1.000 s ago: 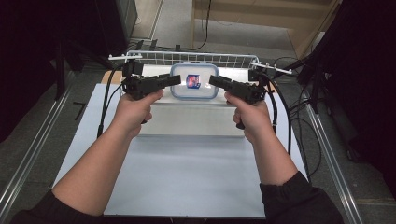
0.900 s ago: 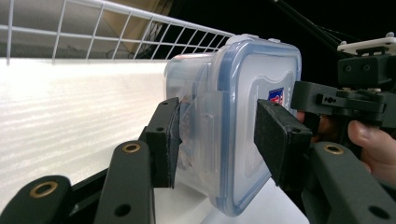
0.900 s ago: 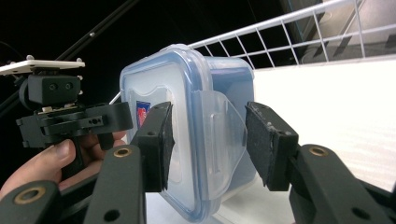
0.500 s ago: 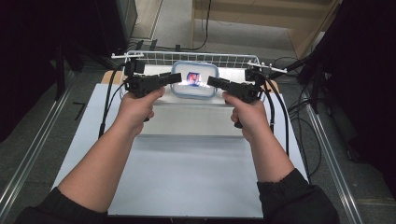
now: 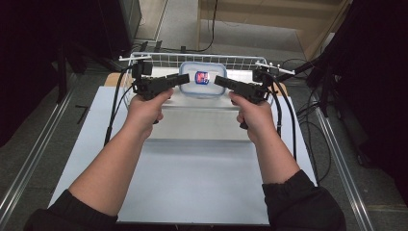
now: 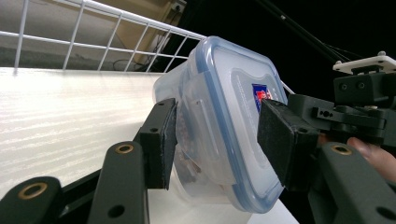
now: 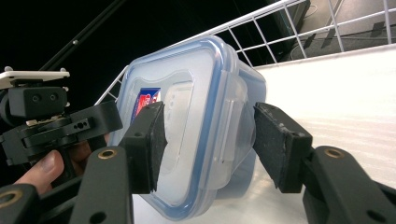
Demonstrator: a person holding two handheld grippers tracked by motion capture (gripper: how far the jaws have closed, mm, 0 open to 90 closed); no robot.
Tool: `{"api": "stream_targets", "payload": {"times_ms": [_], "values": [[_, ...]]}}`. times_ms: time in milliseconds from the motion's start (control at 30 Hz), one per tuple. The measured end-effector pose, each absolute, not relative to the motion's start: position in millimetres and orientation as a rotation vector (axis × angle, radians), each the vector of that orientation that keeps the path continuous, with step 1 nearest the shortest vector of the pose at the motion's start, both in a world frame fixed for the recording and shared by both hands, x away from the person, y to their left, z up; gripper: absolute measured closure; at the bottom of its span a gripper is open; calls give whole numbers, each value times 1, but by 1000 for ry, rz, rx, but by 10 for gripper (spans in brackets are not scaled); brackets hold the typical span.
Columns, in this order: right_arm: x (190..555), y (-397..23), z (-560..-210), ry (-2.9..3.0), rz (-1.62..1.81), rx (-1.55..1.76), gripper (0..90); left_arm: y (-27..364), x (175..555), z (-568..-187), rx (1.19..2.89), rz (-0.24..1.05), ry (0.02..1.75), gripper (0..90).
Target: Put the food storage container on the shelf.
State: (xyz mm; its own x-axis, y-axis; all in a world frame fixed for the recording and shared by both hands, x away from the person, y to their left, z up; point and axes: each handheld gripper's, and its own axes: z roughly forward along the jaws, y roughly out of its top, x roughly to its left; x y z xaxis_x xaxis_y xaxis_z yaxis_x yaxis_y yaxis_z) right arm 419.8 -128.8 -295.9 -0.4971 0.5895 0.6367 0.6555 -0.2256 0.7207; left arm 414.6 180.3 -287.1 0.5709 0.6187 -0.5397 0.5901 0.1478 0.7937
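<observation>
High view, with both gripper views. A clear plastic container (image 5: 202, 80) sits in the upper centre of the frame on the white counter (image 5: 192, 183), just in front of a white wire rack (image 5: 159, 57). The left hand-held gripper (image 5: 185, 79) meets it from the left and the right hand-held gripper (image 5: 217, 80) from the right.

Jaw state: both pairs have just been opening. In the left gripper view the container (image 6: 224, 121) lies between the jaws, one pad close against its wall, the other clear of the lid. In the right gripper view neither pad presses the container (image 7: 196, 126); both hand-held grippers stand open around it.

Step in hand, as judged: releasing the container onto the counter. To do it well, let both pads clear the lid and wall fully, then draw each hand-held gripper straight back and outward so that no pad catches a side latch.

Appearance: rounded rectangular tub, translucent walls, blue-rimmed snap lid (image 6: 233, 93) with latches, and a small red-and-blue label (image 5: 202, 77); dark contents show faintly inside.
</observation>
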Motion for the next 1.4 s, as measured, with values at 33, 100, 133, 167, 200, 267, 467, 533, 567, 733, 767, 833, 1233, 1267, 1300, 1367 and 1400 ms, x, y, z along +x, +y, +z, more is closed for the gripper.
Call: {"api": "stream_targets", "payload": {"times_ms": [33,100,133,167,200,267,467,533,567,733,767,833,1233,1267,1300,1367,1400], "values": [[420,-129,-296,-1920,-1858,-1548,455,180,415,-287,1512,29,1075,481],[421,-128,-296,-1918,-1856,-1554,449,180,416,-287,1509,29,1079,479],[421,-128,-296,-1921,-1855,-1554,446,180,416,-288,1503,28,1083,477],[422,-127,-296,-1920,-1852,-1557,443,179,416,-288,1503,27,1084,471],[422,-127,-296,-1920,-1850,-1560,439,179,417,-288,1505,29,1085,465],[423,-126,-295,-1924,-1845,-1564,431,179,417,-288,1504,32,1089,462],[423,-124,-295,-1969,-1839,-1590,366,178,416,-286,1498,65,1098,399],[423,-125,-295,-1954,-1857,-1575,353,179,415,-285,1507,70,1097,393],[423,-124,-294,-1955,-1867,-1567,342,179,414,-285,1508,78,1096,387],[419,-128,-289,-1972,-1890,-1583,300,180,409,-281,1514,109,1086,355],[417,-129,-288,-1975,-1889,-1585,297,181,407,-279,1520,120,1078,355],[414,-132,-285,-1997,-1895,-1581,292,181,402,-276,1529,138,1066,353],[366,-141,-284,-2159,-1947,-1531,255,195,349,-279,1578,266,981,314],[361,-141,-286,-2174,-1955,-1525,252,196,343,-282,1587,279,968,308],[355,-142,-289,-2190,-1961,-1521,247,197,338,-284,1592,283,960,305],[345,-142,-294,-2235,-1967,-1515,241,199,327,-290,1595,297,947,294],[341,-142,-297,-2264,-1971,-1505,240,199,322,-293,1594,303,939,293]]}}
